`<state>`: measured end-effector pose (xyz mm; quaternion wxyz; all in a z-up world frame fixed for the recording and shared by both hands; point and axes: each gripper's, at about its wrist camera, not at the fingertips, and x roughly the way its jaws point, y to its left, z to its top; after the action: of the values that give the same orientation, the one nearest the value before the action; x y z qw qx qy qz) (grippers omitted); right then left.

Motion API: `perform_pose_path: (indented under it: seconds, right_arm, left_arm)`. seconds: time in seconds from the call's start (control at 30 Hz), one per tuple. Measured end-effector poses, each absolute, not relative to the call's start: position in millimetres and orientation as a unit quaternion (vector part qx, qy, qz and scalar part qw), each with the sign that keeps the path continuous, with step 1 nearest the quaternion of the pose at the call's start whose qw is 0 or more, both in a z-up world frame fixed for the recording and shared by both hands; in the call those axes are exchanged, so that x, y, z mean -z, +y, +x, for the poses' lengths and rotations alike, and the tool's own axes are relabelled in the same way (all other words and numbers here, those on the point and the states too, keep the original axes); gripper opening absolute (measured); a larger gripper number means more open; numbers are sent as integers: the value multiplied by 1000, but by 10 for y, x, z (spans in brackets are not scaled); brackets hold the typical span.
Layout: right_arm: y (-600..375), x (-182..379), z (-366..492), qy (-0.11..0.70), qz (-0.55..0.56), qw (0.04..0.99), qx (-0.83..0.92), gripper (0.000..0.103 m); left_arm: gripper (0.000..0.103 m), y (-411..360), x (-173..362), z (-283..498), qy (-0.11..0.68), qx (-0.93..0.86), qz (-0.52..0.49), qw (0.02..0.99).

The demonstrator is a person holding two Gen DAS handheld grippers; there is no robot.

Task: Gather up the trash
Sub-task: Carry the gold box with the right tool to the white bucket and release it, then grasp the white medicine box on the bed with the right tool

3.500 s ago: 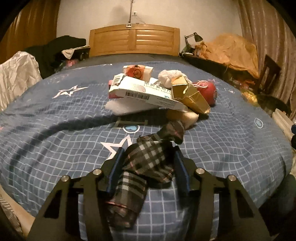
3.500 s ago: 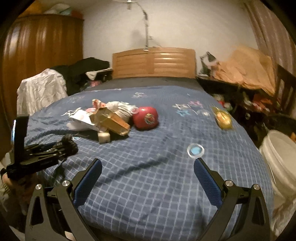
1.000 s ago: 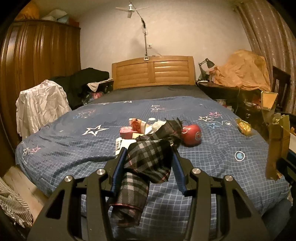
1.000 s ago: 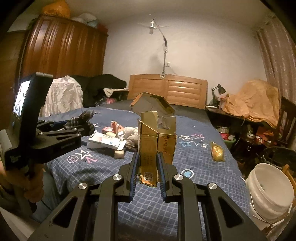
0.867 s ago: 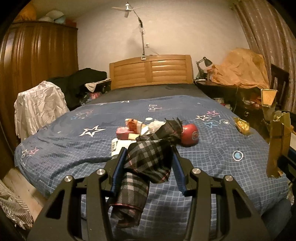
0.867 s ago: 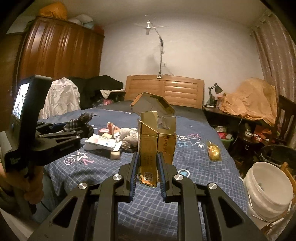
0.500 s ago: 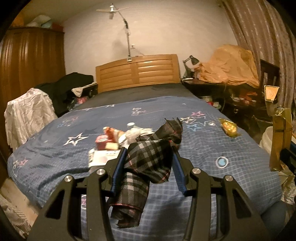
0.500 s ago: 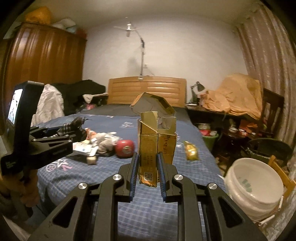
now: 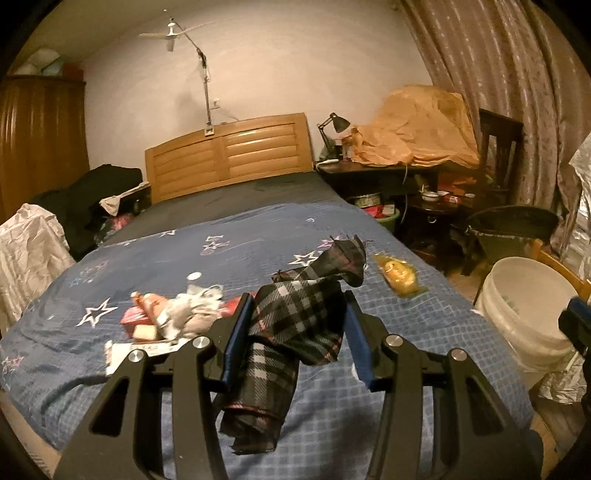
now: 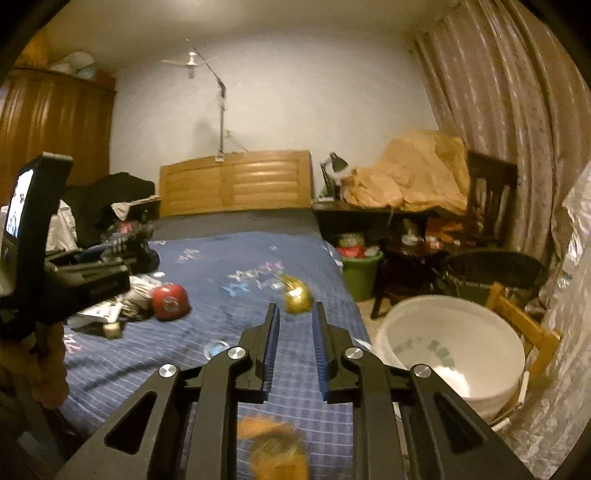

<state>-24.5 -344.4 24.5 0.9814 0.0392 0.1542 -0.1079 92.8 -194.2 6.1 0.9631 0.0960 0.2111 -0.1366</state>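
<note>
Trash heap (image 9: pixel 173 317) of crumpled paper and flat cartons on checked blue bed (image 9: pixel 258 236), left gripper (image 9: pixel 297 297) clamping limp plaid cloth (image 9: pixel 291 321), right gripper (image 10: pixel 295 307) narrow, jaws just closing on nothing, blurred gold shape (image 10: pixel 275 450) beneath, round white plastic bucket (image 10: pixel 443 332) rightmost.

You see two grippers: left gripper (image 9: pixel 297 306), right gripper (image 10: pixel 294 317); one plaid cloth (image 9: pixel 295 314) in left one; one white bucket (image 10: pixel 452 350); one green bin (image 10: pixel 360 271); one black basket (image 10: pixel 493 271); one red ball (image 10: pixel 170 301); one gold packet (image 10: pixel 296 291); one blurred gold-orange thing (image 10: pixel 275 448) below right fingers; one bed (image 9: pixel 258 240); one desk lamp (image 9: pixel 334 123); one ceiling fan (image 9: pixel 171 31); one wooden chair (image 10: pixel 524 328) beside bucket
</note>
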Motion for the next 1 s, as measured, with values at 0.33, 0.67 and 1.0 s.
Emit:
perform_pose_path:
  seconds: [0.33, 0.67, 1.0]
  right_arm:
    - [-4118, 411, -665, 205, 115, 966, 110, 16]
    - [-3403, 376, -45, 235, 66, 969, -48, 16]
    - [-1700, 296, 1489, 257, -56, 930, -256, 18]
  left_arm:
    - [47, -1963, 180, 1061, 238, 139, 96, 956]
    - [48, -1300, 278, 983, 235, 95, 83, 964]
    - [48, -1, 512, 1072, 284, -45, 32, 957]
